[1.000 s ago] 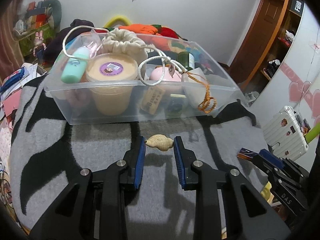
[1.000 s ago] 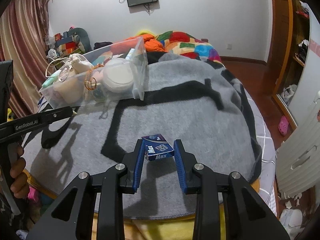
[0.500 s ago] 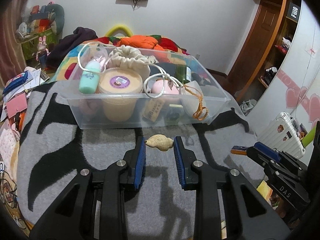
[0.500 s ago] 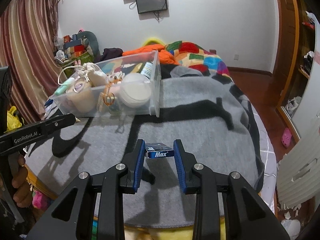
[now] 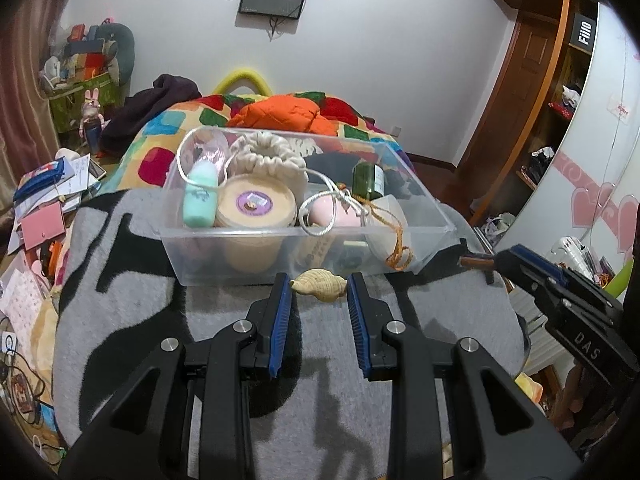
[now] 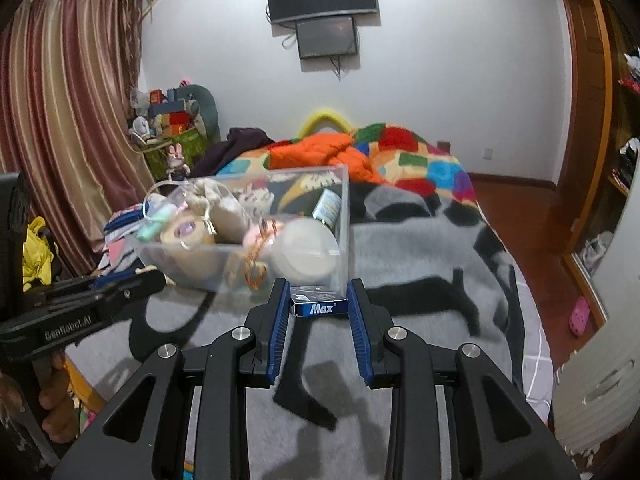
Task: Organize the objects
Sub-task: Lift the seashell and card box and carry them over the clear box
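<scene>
My left gripper (image 5: 319, 286) is shut on a tan seashell (image 5: 319, 285) and holds it above the grey and black blanket (image 5: 132, 304), just in front of the clear plastic bin (image 5: 240, 234). The bin holds a beige tub, a mint bottle, a knitted pouch, a cord and other items. My right gripper (image 6: 319, 307) is shut on a small blue box marked "Max" (image 6: 318, 306), held near the bin's (image 6: 340, 216) right front corner. The right gripper also shows at the right edge of the left wrist view (image 5: 552, 292).
The bed carries a colourful patchwork quilt and orange bedding (image 5: 280, 114) behind the bin. Papers and clutter (image 5: 40, 208) lie on the floor to the left. A wooden door and shelves (image 5: 532, 92) stand at the right. A curtain (image 6: 68, 112) hangs at the left.
Both grippers have risen and tilted up while keeping their holds. The right gripper with the blue box has moved closer to the bin. The bin now sits farther from the left gripper.
</scene>
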A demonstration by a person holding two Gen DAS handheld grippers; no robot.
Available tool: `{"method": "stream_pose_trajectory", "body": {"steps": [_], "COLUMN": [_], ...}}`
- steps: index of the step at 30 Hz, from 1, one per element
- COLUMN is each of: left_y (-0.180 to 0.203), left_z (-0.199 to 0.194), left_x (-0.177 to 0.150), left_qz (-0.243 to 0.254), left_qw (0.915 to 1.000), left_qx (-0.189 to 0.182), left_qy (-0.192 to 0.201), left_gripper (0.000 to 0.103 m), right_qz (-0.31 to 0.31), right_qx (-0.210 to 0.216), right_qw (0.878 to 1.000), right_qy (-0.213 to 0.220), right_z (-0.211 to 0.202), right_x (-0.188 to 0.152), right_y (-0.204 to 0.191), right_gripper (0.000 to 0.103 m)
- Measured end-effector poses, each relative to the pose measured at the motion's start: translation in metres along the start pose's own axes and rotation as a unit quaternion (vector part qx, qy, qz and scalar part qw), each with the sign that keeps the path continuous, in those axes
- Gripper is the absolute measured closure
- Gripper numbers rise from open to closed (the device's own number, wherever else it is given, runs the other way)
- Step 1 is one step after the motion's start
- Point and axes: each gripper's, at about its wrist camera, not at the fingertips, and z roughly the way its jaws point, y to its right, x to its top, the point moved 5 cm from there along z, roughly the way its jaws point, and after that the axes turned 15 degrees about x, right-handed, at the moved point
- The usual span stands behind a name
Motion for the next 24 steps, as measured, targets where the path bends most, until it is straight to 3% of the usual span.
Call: {"method": "stream_pose_trajectory", "body": {"steps": [24], "left_y": [-0.006], "left_z": [-0.012], "left_x": [0.047], "left_qz": [-0.011], "left_qw": [0.9983], "left_qx": [0.017], "left_qy": [0.055], "left_gripper": [0.075], "right_qz": [-0.038], "right_qx": [0.019], "right_qw": [0.997], "right_qy": [0.059], "right_z": [0.015], "right_x": [0.062], "right_y": [-0.007], "right_gripper": [0.077]}}
